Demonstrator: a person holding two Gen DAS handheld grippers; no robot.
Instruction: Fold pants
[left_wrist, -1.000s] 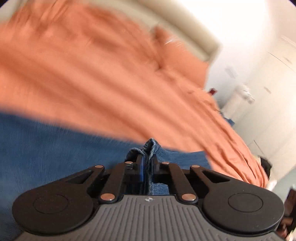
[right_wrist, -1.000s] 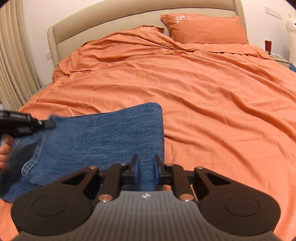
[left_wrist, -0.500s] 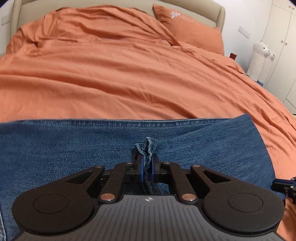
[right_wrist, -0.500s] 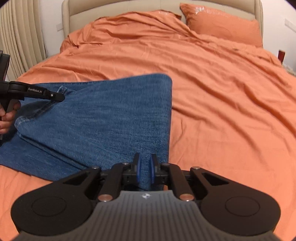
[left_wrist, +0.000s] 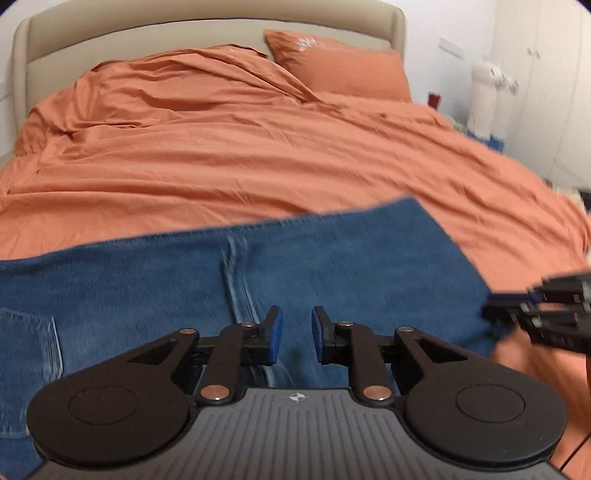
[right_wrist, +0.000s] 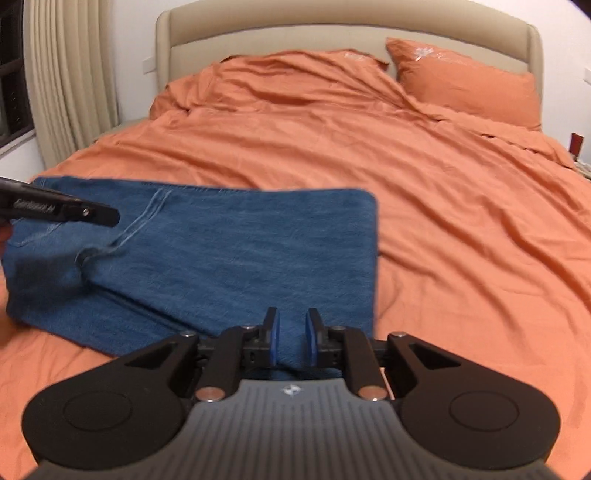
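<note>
Blue denim pants (left_wrist: 332, 280) lie folded flat on the orange bed, also seen in the right wrist view (right_wrist: 229, 254). My left gripper (left_wrist: 297, 338) is open and empty just above the pants' near edge, by the seam. My right gripper (right_wrist: 291, 341) is open, with the pants' near right edge lying between its jaws, not pinched. The right gripper shows at the right edge of the left wrist view (left_wrist: 539, 317); the left gripper shows at the left of the right wrist view (right_wrist: 62, 210).
An orange duvet (right_wrist: 461, 229) covers the bed, with an orange pillow (right_wrist: 465, 85) and a beige headboard (right_wrist: 332, 37) at the back. Curtains (right_wrist: 70, 74) hang at the left. A white plush toy (left_wrist: 487, 96) stands at the right by a white wardrobe.
Both grippers have let go of the denim and opened. The pants now lie flat, folded over. Both grippers have pulled back a little toward the near edge.
</note>
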